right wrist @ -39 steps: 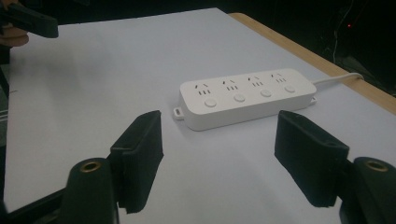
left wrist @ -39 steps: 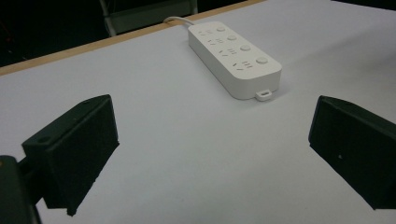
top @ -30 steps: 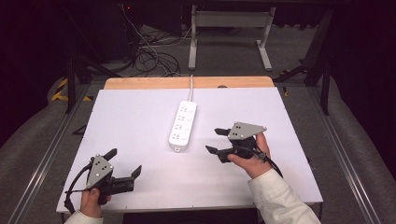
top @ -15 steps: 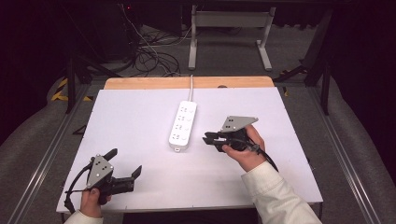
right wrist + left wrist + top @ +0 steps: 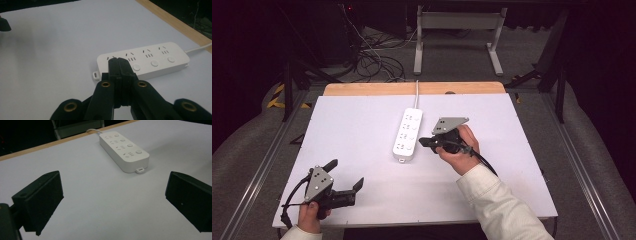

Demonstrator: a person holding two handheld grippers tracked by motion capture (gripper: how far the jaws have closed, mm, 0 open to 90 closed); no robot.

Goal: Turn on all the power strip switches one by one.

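Note:
A white power strip (image 5: 408, 134) with several sockets and round buttons lies lengthwise in the middle of the white table, its cord running off the far edge. My right gripper (image 5: 423, 142) points left at the strip's near end. Its jaws have just been closing and stand shut with nothing between them. In the right gripper view the shut tips (image 5: 119, 62) hover over the near end of the strip (image 5: 150, 60); I cannot tell if they touch it. My left gripper (image 5: 346, 175) rests open at the front left corner. Between its jaws (image 5: 113, 187) is bare table, with the strip (image 5: 123, 148) farther off.
The white table top (image 5: 352, 125) has a wooden strip (image 5: 362, 89) along its far edge and metal rails on both sides. Behind it, tangled cables (image 5: 372, 60) lie on the floor beside a metal stand (image 5: 457, 30).
The right gripper has moved left toward the power strip and its jaws have gone from open to shut. The left gripper has not moved.

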